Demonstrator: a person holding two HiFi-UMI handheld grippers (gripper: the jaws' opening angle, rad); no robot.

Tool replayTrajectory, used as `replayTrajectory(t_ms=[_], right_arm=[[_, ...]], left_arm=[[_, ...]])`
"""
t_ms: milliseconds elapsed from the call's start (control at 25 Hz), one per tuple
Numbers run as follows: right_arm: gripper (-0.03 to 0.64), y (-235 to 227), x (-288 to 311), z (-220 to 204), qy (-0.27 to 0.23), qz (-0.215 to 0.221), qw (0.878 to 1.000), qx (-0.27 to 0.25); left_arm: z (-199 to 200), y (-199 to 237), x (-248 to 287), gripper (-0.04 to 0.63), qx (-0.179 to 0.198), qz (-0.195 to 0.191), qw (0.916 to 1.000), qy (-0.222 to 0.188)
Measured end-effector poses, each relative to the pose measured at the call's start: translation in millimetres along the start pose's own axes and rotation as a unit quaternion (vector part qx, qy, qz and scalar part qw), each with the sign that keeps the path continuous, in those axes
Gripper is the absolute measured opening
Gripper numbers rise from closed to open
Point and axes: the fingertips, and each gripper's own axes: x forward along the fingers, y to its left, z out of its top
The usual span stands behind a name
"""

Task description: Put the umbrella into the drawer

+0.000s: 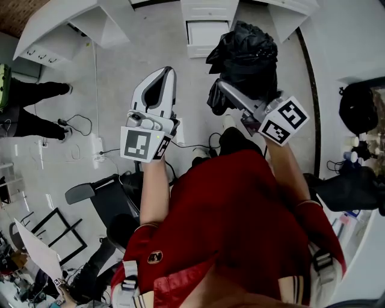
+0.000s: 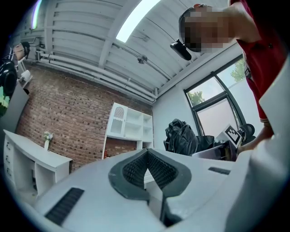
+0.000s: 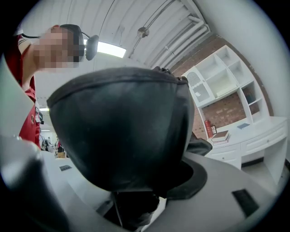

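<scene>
Umbrella (image 1: 243,57), black and folded into a crumpled bundle, is held up in the air at the far right, clamped between the jaws of the right gripper (image 1: 224,90). In the right gripper view its dark fabric (image 3: 122,131) fills the space between the widely spread jaws. The left gripper (image 1: 163,75) is to the left of it, well apart, with its jaws together and nothing between them (image 2: 147,154). The drawer (image 1: 206,33) stands pulled out of a white cabinet (image 1: 207,9) at the far side, just beyond the umbrella, with bare grey floor (image 1: 120,66) to its left.
</scene>
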Motion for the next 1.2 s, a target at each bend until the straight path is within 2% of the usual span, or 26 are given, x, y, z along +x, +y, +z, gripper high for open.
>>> replayTrajectory(t_ms=[160, 400, 560, 1000, 1200], right_arm=[[0.262, -14.7, 3.0, -5.1, -0.006, -0.005, 1.0, 0.005], [0.262, -59.1, 66.3, -11.3, -0.005, 0.011, 1.0, 0.007], [0.264, -117.4, 96.2, -1.5, -0.009, 0.016, 1.0, 0.013], [0.264, -277.7, 149.8, 19.2, 0.027, 0.036, 0.999, -0.021], [0.262, -320.4, 165.1, 26.9, 0.035, 0.055, 0.998, -0.024]], left_arm=[[-6.0, 5.6, 6.4, 0.006, 0.013, 0.002, 0.9999, 0.002], [-26.7, 65.5, 33.4, 0.006, 0.024, 0.021, 0.9992, 0.022], [-42.4, 92.9, 86.9, 0.006, 0.032, 0.025, 0.9986, 0.033], [-80.4, 149.3, 258.2, 0.006, 0.045, 0.041, 0.9974, 0.038], [-88.5, 161.9, 305.3, 0.006, 0.056, 0.05, 0.9961, 0.045]])
